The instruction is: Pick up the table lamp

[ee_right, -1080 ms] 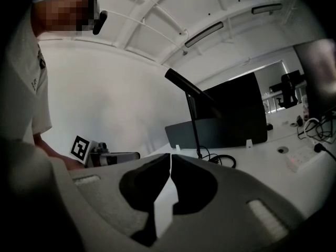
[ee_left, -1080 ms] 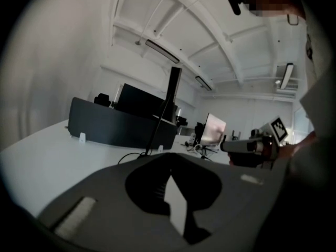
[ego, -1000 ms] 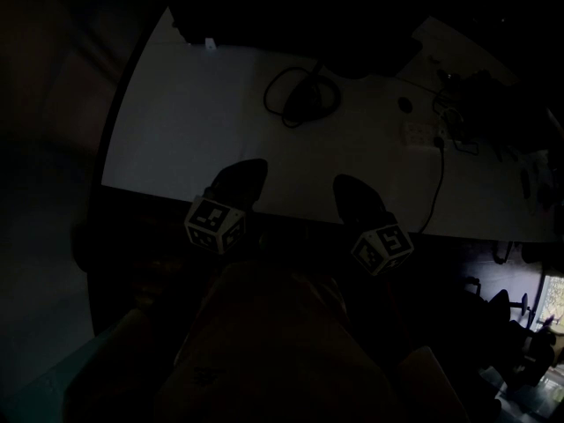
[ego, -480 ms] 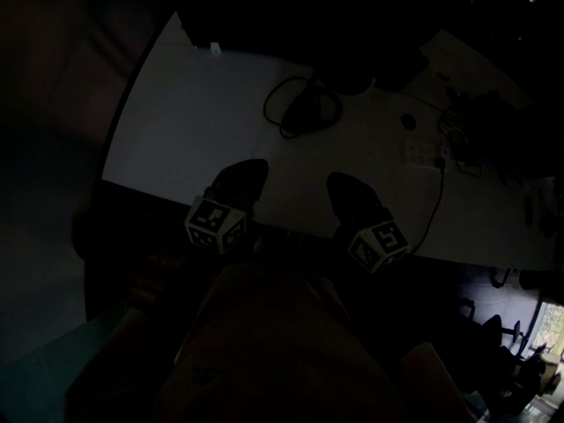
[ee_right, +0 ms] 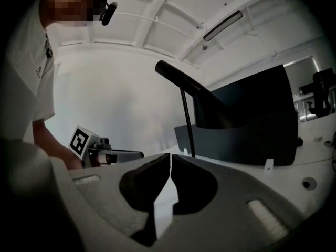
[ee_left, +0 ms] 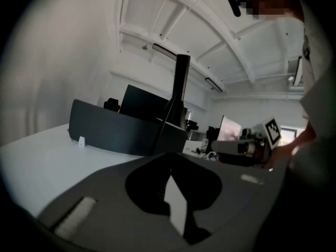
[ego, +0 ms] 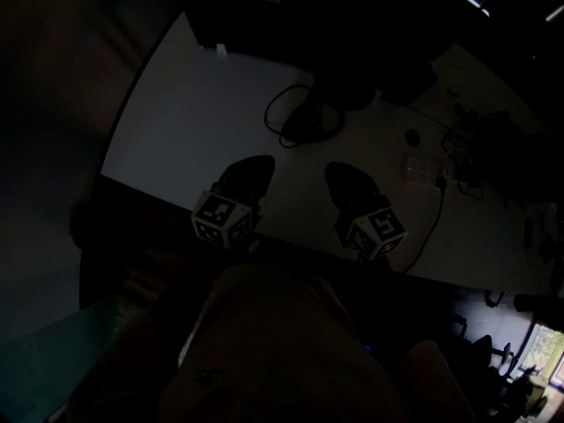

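Note:
The table lamp (ego: 310, 120) stands mid-table in the dim head view, dark, with its cable looped round the base. In the left gripper view the table lamp (ee_left: 179, 93) rises as a black column; in the right gripper view the table lamp (ee_right: 185, 85) shows a slanted head on a thin stem. My left gripper (ego: 257, 164) and right gripper (ego: 335, 173) hover over the white table (ego: 185, 122), short of the lamp. Both are shut with nothing between the jaws. The left gripper (ee_left: 169, 166) and right gripper (ee_right: 170, 160) show closed tips.
A dark curved partition (ego: 251, 20) runs along the table's far side, with a small white tag (ego: 220, 49) before it. A power strip (ego: 419, 166) and a black cable (ego: 436, 210) lie at the right. Monitors (ee_left: 142, 104) stand behind the partition.
Both grippers have moved a little farther over the table towards the lamp, the right one also drifting left. Their jaws stayed shut.

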The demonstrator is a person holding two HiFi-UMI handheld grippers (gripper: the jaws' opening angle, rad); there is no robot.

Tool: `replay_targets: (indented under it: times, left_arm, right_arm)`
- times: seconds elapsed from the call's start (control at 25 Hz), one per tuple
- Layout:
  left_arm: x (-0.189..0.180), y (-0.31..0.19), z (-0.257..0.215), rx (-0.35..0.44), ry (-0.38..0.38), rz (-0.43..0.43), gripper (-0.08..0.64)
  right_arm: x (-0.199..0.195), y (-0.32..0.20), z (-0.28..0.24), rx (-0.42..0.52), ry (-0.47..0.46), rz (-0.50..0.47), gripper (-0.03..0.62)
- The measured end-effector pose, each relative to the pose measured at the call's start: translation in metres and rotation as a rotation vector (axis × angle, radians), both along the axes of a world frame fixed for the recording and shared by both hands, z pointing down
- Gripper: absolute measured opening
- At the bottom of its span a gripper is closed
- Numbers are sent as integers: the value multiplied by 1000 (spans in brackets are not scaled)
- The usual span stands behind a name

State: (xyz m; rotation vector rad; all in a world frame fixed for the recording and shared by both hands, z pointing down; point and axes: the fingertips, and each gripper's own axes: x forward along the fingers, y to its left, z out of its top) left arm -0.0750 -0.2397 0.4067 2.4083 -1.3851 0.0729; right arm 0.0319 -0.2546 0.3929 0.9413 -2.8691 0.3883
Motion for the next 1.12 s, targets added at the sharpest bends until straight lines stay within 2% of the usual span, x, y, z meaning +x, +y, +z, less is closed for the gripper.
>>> replay_targets:
  times: [0.32,0.44,0.6,0.92,1.12]
  left_arm:
    - [5,-34,43,-1,-87,-19,-1]
    - [2,-42,59,4,-84,-77,-2]
    - [-4,-51,81,21,-92,-102,-2]
    - [-18,-71,105,23,-112,-86,0]
    - [-14,-80,86,30,-131,-52,2]
  right_arm:
    - [-5,-42,31,-5,33,-35,8]
    - [-5,-52,43,-14,25,-32,8]
    - [-13,-62,57,-14,35,-37,8]
    - [-31,-88,65,-1,31,-19,8]
    - [-43,-93,61,14,18,0,8]
